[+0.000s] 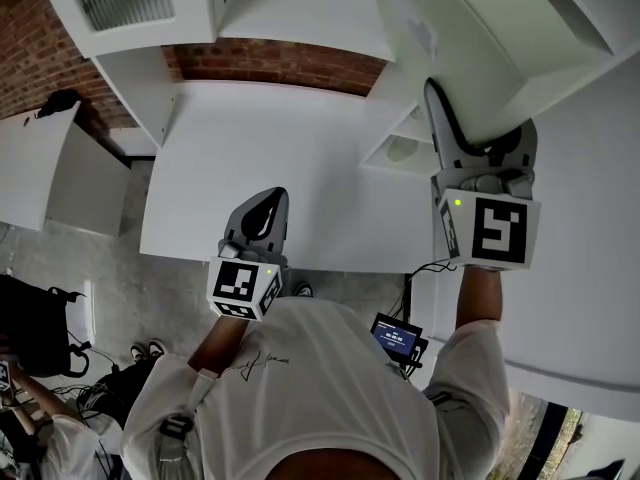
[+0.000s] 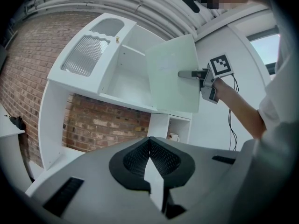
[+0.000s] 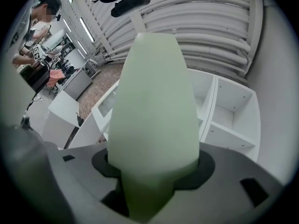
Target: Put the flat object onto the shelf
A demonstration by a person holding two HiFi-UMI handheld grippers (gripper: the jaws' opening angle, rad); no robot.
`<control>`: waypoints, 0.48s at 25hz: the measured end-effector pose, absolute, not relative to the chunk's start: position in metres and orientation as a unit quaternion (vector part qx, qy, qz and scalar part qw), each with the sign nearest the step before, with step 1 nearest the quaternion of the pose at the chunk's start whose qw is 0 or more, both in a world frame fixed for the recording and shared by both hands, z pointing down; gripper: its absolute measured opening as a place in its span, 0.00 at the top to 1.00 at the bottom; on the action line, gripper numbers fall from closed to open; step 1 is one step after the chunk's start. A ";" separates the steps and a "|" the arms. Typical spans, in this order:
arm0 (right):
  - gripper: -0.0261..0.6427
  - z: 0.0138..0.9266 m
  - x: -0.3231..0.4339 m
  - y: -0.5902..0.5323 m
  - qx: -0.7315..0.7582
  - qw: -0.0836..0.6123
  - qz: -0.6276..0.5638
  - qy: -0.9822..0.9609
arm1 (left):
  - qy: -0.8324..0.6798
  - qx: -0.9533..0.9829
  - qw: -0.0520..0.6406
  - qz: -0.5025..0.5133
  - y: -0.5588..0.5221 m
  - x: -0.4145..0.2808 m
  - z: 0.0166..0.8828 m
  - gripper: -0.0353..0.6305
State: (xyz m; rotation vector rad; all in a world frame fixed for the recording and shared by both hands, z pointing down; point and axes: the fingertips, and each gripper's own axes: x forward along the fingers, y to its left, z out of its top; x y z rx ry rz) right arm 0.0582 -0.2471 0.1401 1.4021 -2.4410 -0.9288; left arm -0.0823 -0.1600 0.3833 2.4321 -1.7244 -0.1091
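Between the jaws of the right tongs (image 3: pixel 152 183) sits the pale green panel (image 3: pixel 154 106), pinched at one edge and rising straight ahead of them, so the pick-up part of the job looks done. From the left gripper view, the panel (image 2: pixel 172 78) hangs off the bench, upright and slightly tilted, in front of the open upper compartment of the white shelf (image 2: pixel 122 88). Its lower edge overlaps the shelf board in that view, and I cannot tell whether the two touch. The panel does not appear to lie on any board yet, so what is left, as I judge it, is to carry it in, lay it flat and let go. The left tongs (image 2: pixel 156 177) are closed on nothing, low over the near side of the bench (image 1: pixel 250 158), well apart from the panel.
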 end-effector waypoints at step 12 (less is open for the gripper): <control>0.55 0.144 0.039 -0.250 0.469 0.107 -0.339 -0.808 | -0.580 0.810 0.076 -0.037 -0.157 -0.085 0.379 0.93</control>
